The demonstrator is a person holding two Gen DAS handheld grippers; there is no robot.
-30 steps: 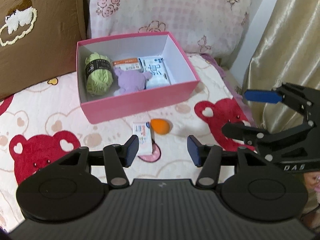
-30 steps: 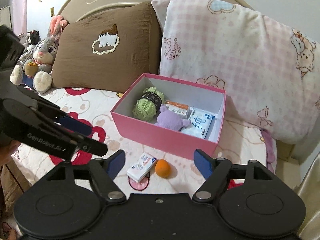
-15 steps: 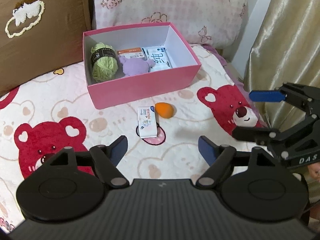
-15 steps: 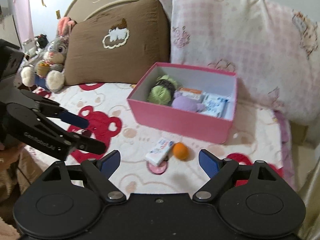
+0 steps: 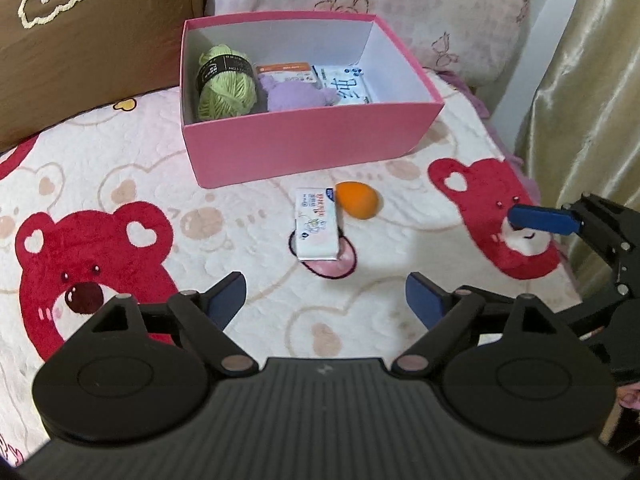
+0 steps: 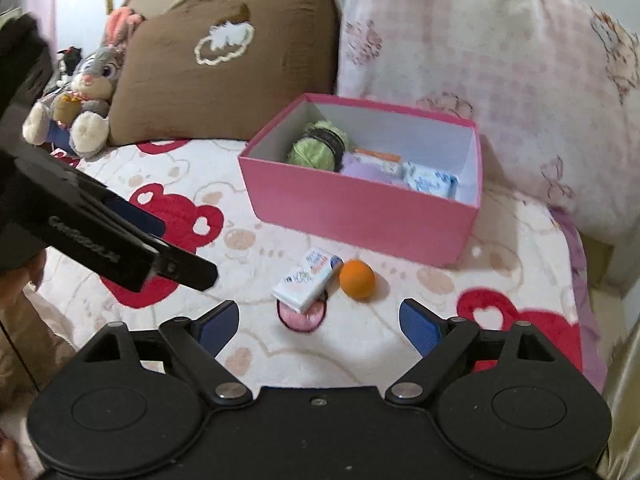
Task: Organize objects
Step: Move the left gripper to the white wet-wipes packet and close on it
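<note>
Left wrist view: left gripper (image 5: 326,294) hovering over bedspread (image 5: 120,184), jaws opening wide, nothing sitting between the blue pads, nothing held. Just ahead of it, small white packet (image 5: 318,223) lying flat on the bedspread, partly covering a pink round print. Orange egg-shaped sponge (image 5: 356,200) sitting just beside the packet's far right corner, looks touching or nearly so. Behind both, pink box (image 5: 312,144) standing open on the bed, well clear of the grippers. Inside it: green yarn ball (image 5: 226,80) at the left, purple plush (image 5: 294,96) in the middle, orange-topped pack (image 5: 286,70) behind the plush, white tissue pack (image 5: 348,88) to the right. Right gripper (image 5: 560,232) showing at the right edge, one blue pad visible, hanging over a red bear print.

Right wrist view: right gripper (image 6: 320,322) also hovering above the bedspread, jaws standing wide and empty, opening slowing to almost nothing. Packet (image 6: 306,280) and sponge (image 6: 357,275) lying just beyond its pads, side by side, in front of the pink box (image 6: 360,216). Left gripper (image 6: 160,248) coming in from the left edge, its far finger hidden, not touching anything. Brown pillow (image 6: 224,80) and pink checked pillow (image 6: 480,60) leaning behind the box; grey rabbit toy (image 6: 86,92) sitting at far left by the brown pillow.
</note>
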